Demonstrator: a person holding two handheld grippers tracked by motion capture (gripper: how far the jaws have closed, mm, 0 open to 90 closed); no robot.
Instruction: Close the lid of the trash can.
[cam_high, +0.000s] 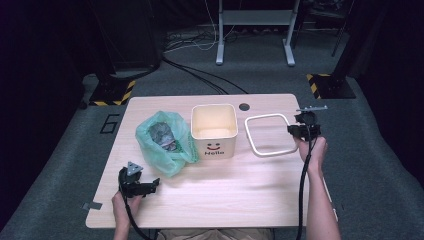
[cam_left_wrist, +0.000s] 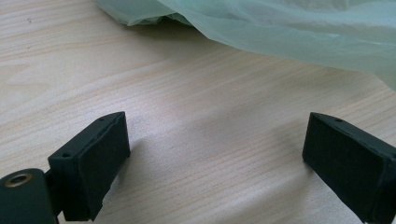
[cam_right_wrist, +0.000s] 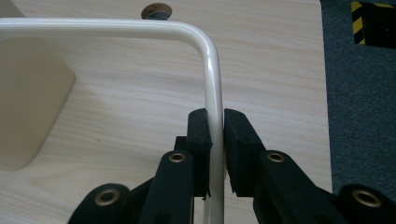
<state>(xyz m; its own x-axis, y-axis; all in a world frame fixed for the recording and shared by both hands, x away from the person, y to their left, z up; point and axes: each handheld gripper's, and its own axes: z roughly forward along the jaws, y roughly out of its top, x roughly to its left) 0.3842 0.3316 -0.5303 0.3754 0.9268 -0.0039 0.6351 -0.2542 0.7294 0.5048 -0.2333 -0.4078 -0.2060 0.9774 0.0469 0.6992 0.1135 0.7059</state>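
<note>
Item 1: bin (cam_high: 214, 131), cream, square, open-topped, a smile and the word "Hello" on its near face; stands about mid-table and serves as the reference for all entries.

Item 2: frame (cam_high: 270, 134), a cream square ring matching the bin's mouth, probably the rim that clamps a liner in place. Lies flat on the table (cam_high: 220, 200) just right of the bin, apart from it.

Item 3: bag (cam_high: 165, 141), thin green plastic, crumpled, dark contents inside. Sits touching the bin's left side; likely a used liner taken out.

Item 4: right gripper (cam_right_wrist: 215, 140), at the frame's side farthest from the bin. Jaws pinched narrow on the frame's bar, one pad on each side, apparently to lift or steady it.

Item 5: left gripper (cam_left_wrist: 215, 154), on the near side of the bag, left of and nearer than the bin. Jaws spread wide, nothing between them, aimed along the tabletop toward the bag's edge, seemingly ready to take it.

Item 6: cable hole (cam_high: 244, 106), beyond the bin's far right corner.
</note>
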